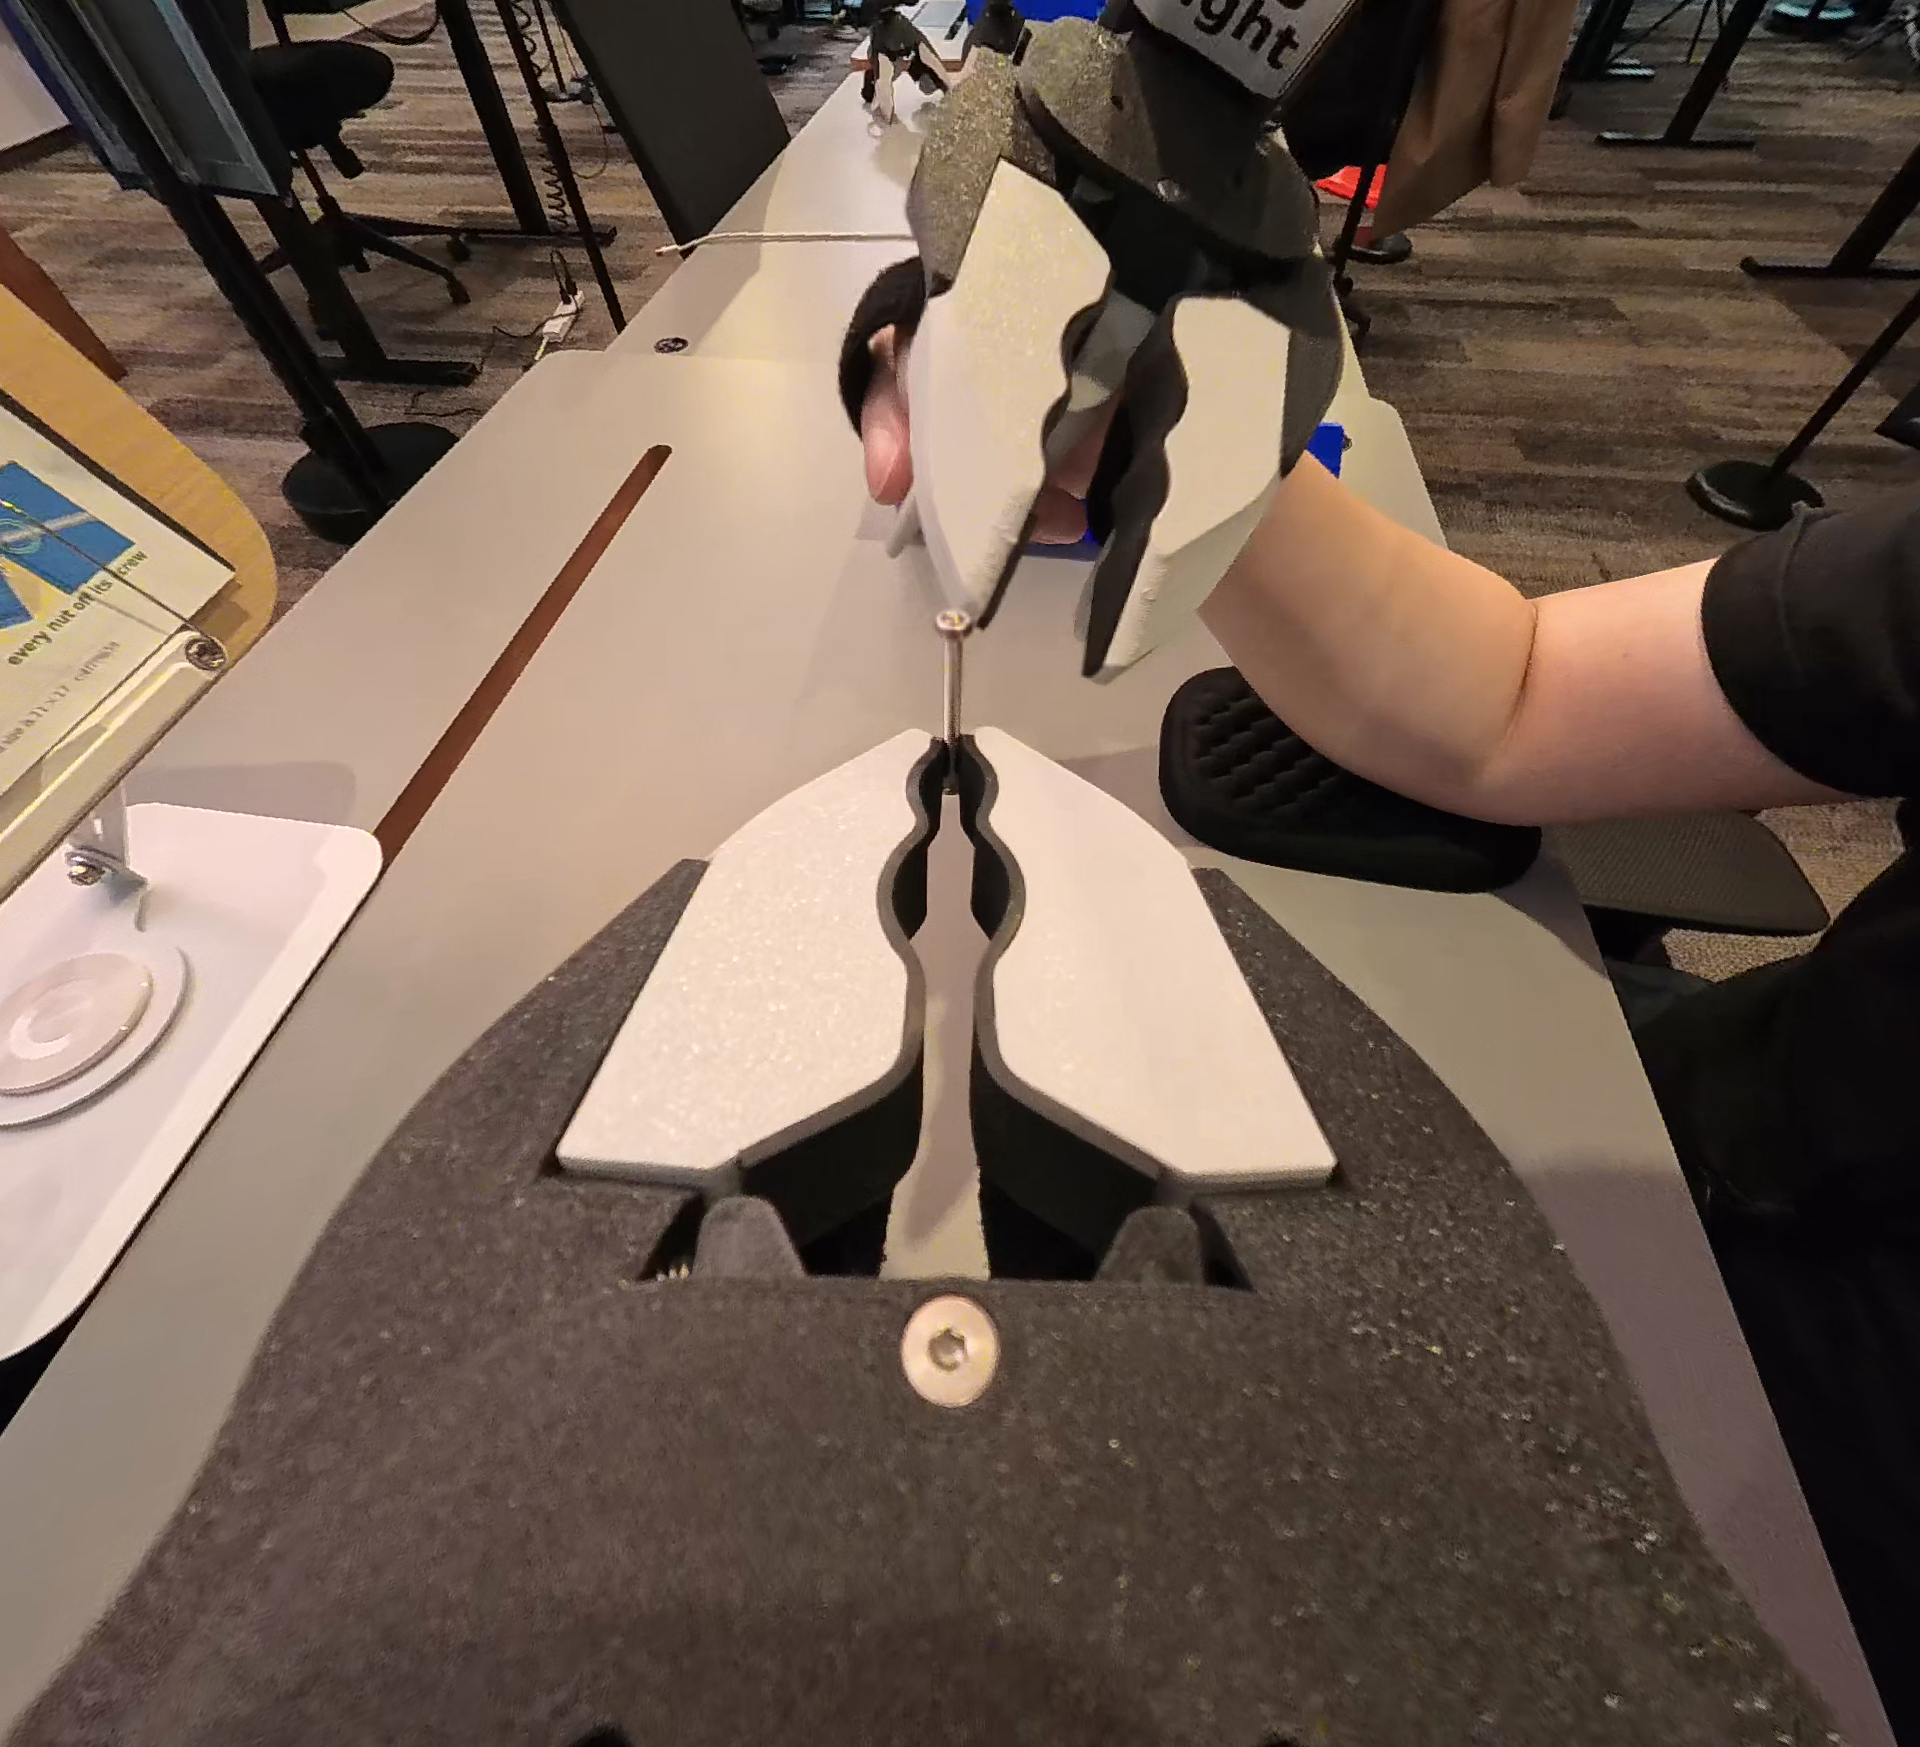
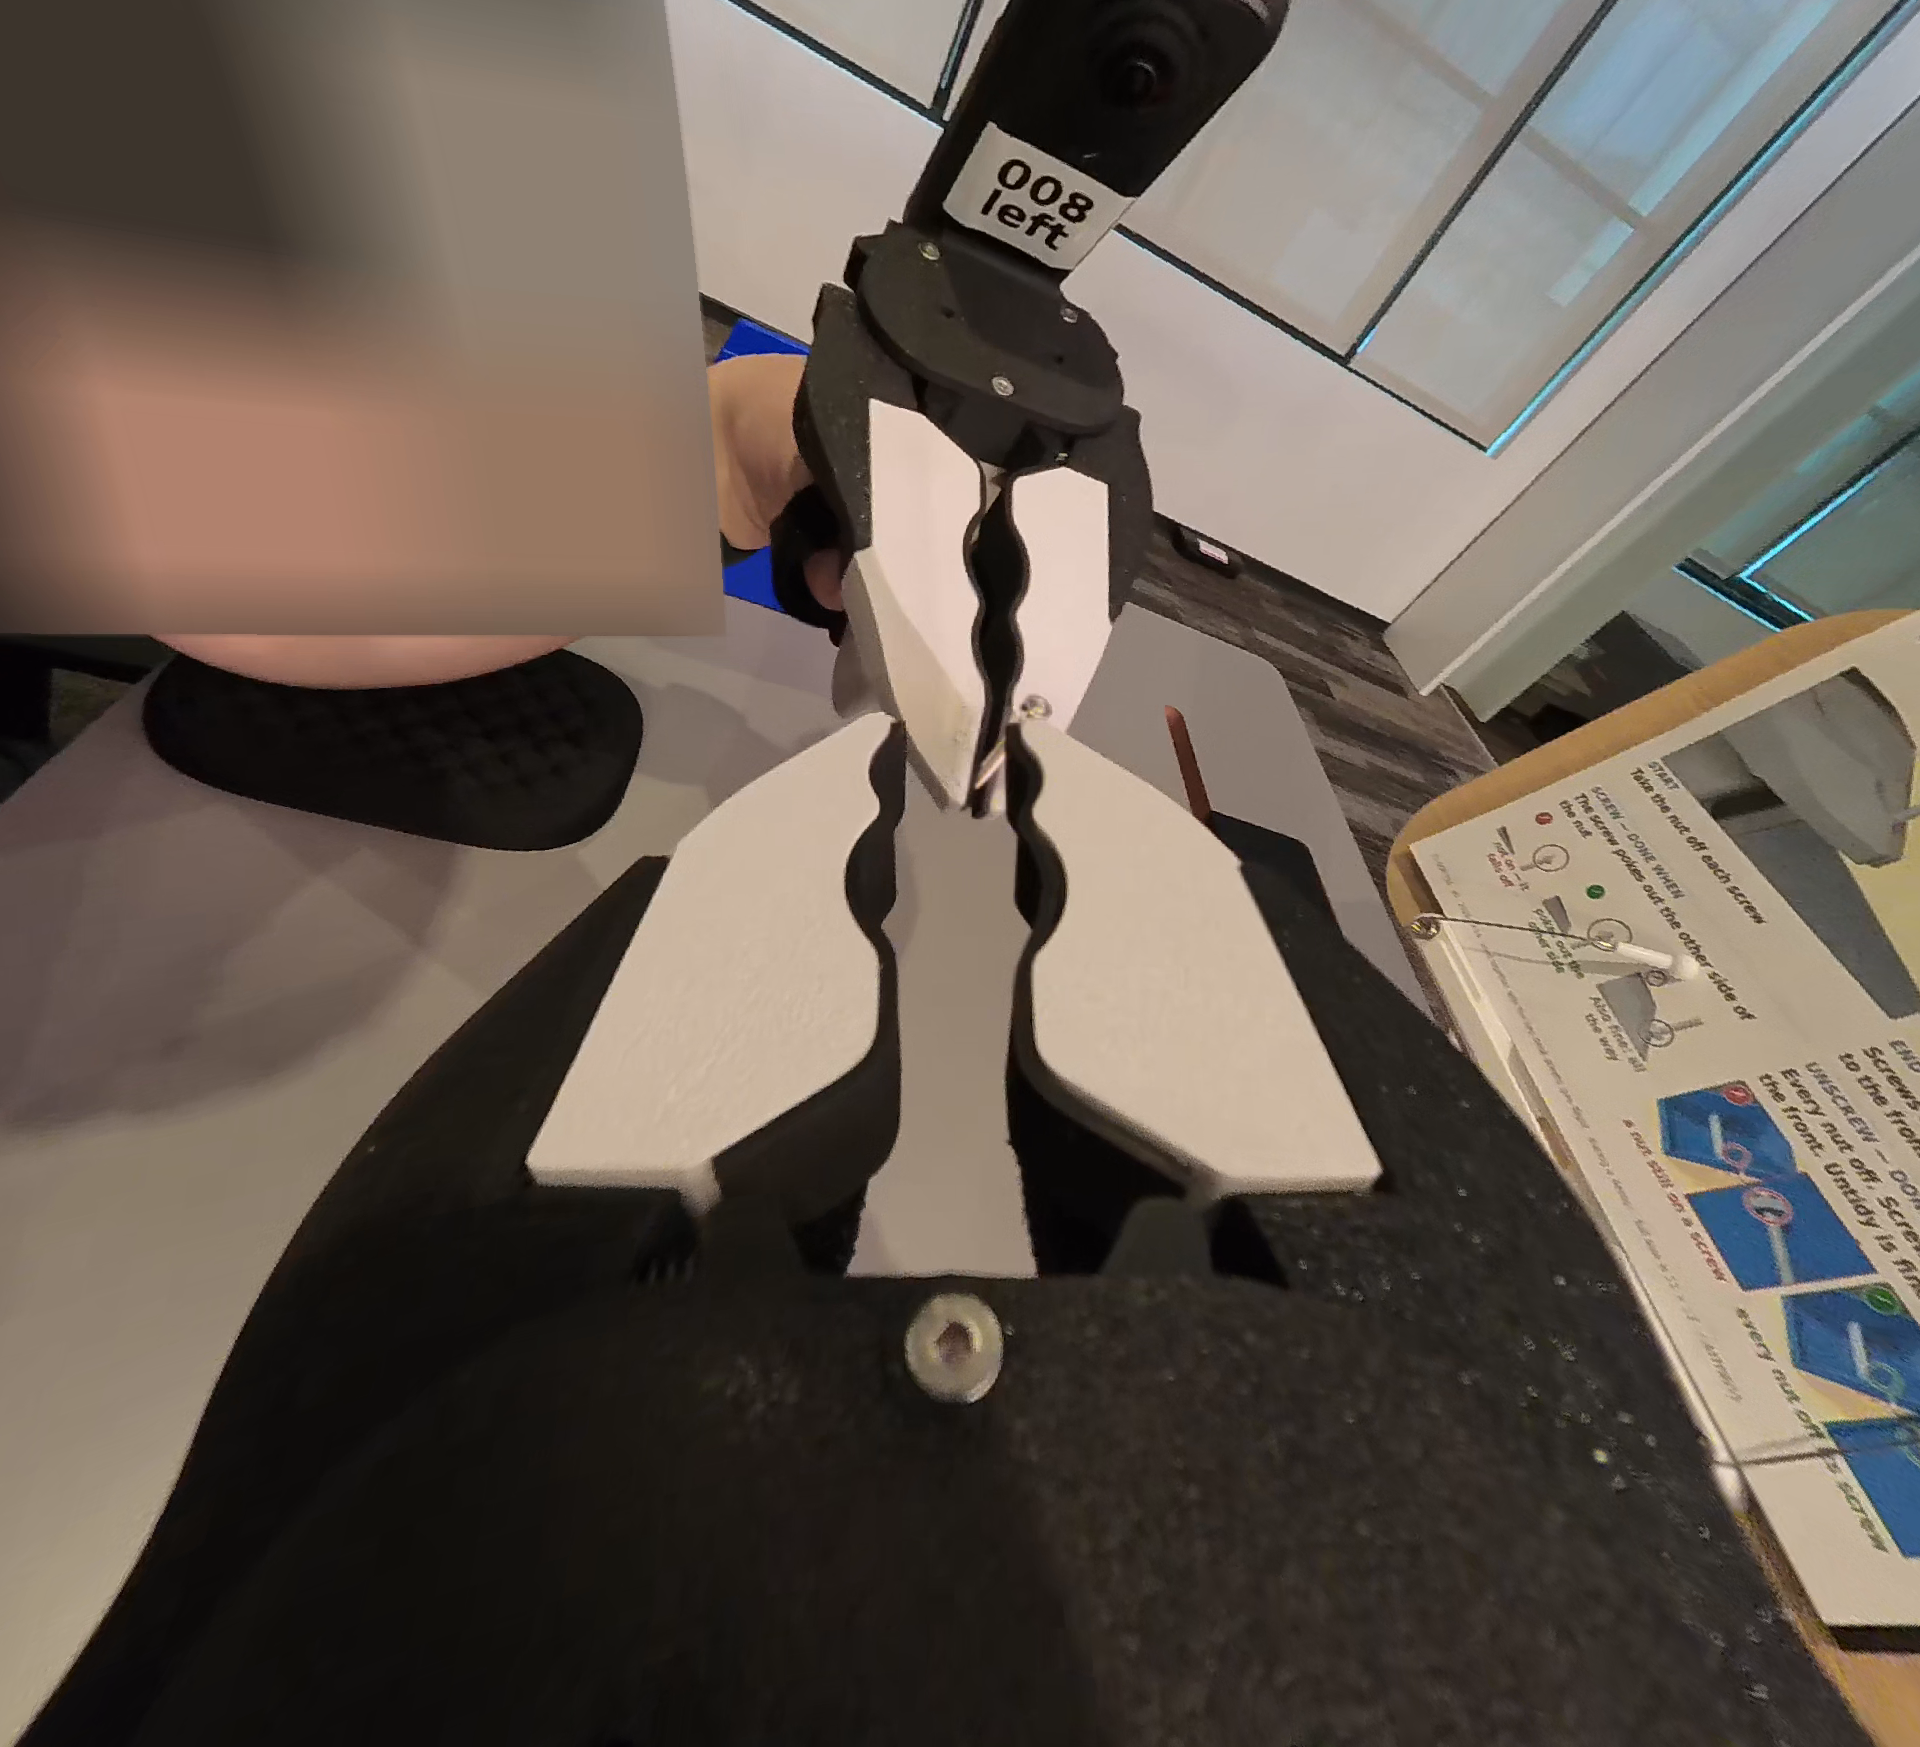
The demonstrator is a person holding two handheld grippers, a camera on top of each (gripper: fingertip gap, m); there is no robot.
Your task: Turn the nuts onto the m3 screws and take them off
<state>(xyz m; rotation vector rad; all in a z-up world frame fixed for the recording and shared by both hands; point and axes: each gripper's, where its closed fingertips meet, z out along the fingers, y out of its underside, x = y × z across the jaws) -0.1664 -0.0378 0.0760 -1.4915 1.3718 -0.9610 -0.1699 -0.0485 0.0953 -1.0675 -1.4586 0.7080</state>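
The left gripper [image 1: 950, 747] has its 2 white fingers pressed together at the tips on the lower end of a thin metal screw [image 1: 950, 681], which stands nearly upright out of the pinch, above the grey table [image 1: 644, 658]. The screw's round head is at the top, and there the tip of the right gripper's near finger touches or nearly touches it; the pictures do not settle which.

The right gripper [image 1: 1034, 643] comes down from above and to the right, its fingers spread apart with a clear gap between the tips, holding nothing. In its own wrist view the right gripper [image 2: 951, 741] shows the same spread, and the left gripper [image 2: 977, 788] points down into that gap, tips together, with a small bit of metal [image 2: 1032, 708] showing just beside its far finger. Whether a nut sits on the screw cannot be told at this size.

A bare forearm [image 1: 1455, 669] in a black sleeve reaches in from the right to the right gripper. Beneath it lies a black padded rest [image 1: 1330, 814] on the table. At the left edge stands a tilted instruction card [image 1: 73, 596] on a white base [image 1: 208, 959], and the same card [image 2: 1662, 1126] shows at the right of the right wrist view.
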